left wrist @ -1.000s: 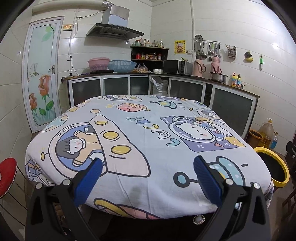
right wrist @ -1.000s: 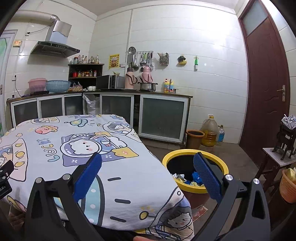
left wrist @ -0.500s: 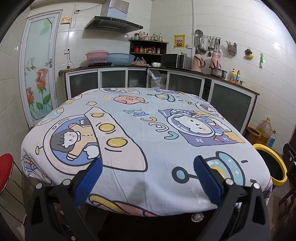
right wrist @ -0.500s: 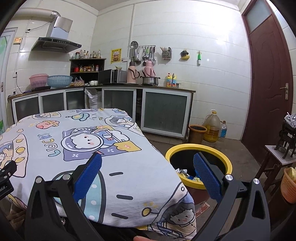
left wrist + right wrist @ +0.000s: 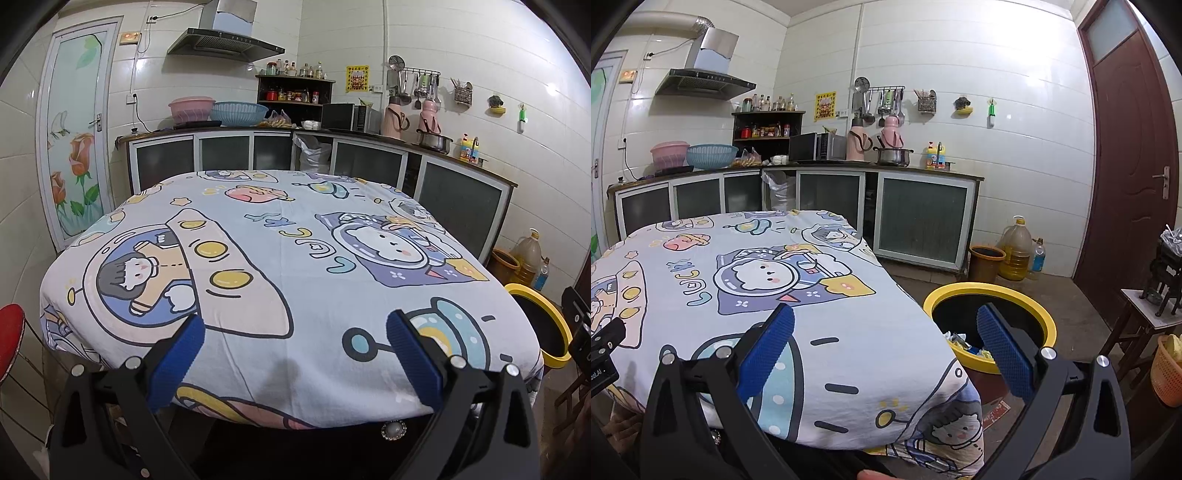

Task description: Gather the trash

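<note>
My left gripper (image 5: pixel 294 341) hangs just short of the near edge of the table, its blue pads spread wide with nothing between them. Past its fingertips I see only the cartoon tablecloth (image 5: pixel 280 258), flat and bare from the near hem to the far one. No wrapper, scrap or bottle lies on it, so I find nothing ahead of this claw to close on.

My right gripper (image 5: pixel 885 341) is likewise splayed and empty, poised over the near right corner of the same cloth. Its left pad (image 5: pixel 766 350) sits over fabric; its right pad (image 5: pixel 1004 349) overlaps the mouth of the yellow-rimmed bin (image 5: pixel 993 291). That bin stands on the floor just beyond and to the right of this claw, close against the table's right side and lower than the tabletop. Inside it, just behind the right pad, I can make out collected trash (image 5: pixel 960 341): crumpled pale, yellow and blue pieces, too small to name.

From the left claw the same bin shows only as a sliver of rim far off to the right, past the table corner, so I judge the right hand much the nearer to it; any drop would go forward, right and down from there.

Further out, beyond the bin, a brown pot (image 5: pixel 987 262) and an oil jug (image 5: pixel 1015 251) stand by the cabinets. I read the pickup as finished or nearly so, since no loose trash remains in view.
</note>
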Motion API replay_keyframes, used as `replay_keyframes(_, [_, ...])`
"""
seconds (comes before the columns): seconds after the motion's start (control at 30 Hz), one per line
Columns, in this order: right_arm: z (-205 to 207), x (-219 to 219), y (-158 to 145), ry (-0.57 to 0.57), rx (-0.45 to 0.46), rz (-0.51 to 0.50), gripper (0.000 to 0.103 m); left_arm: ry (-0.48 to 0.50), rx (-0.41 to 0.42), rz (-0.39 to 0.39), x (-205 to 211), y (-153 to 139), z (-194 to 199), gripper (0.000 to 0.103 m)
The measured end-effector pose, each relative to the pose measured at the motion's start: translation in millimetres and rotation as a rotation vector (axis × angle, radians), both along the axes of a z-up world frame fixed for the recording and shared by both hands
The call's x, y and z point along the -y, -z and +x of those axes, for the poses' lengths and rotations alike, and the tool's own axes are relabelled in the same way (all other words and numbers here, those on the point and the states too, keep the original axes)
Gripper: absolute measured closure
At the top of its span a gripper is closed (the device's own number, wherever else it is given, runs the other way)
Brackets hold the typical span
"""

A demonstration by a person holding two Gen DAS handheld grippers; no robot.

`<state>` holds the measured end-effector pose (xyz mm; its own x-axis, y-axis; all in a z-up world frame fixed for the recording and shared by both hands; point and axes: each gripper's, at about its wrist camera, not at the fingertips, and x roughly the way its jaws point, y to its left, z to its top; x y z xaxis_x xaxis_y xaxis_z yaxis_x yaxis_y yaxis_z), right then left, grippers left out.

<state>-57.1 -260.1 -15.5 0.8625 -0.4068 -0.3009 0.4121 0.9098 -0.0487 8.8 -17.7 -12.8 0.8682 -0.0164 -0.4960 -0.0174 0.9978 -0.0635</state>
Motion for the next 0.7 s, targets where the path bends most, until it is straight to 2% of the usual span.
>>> replay_keyframes(0.7, [1.3,-0.1,2.0,0.001,-0.003,0.002,0.008,0.030,0.012,-0.001,4.9,0.4,-2.1,0.008])
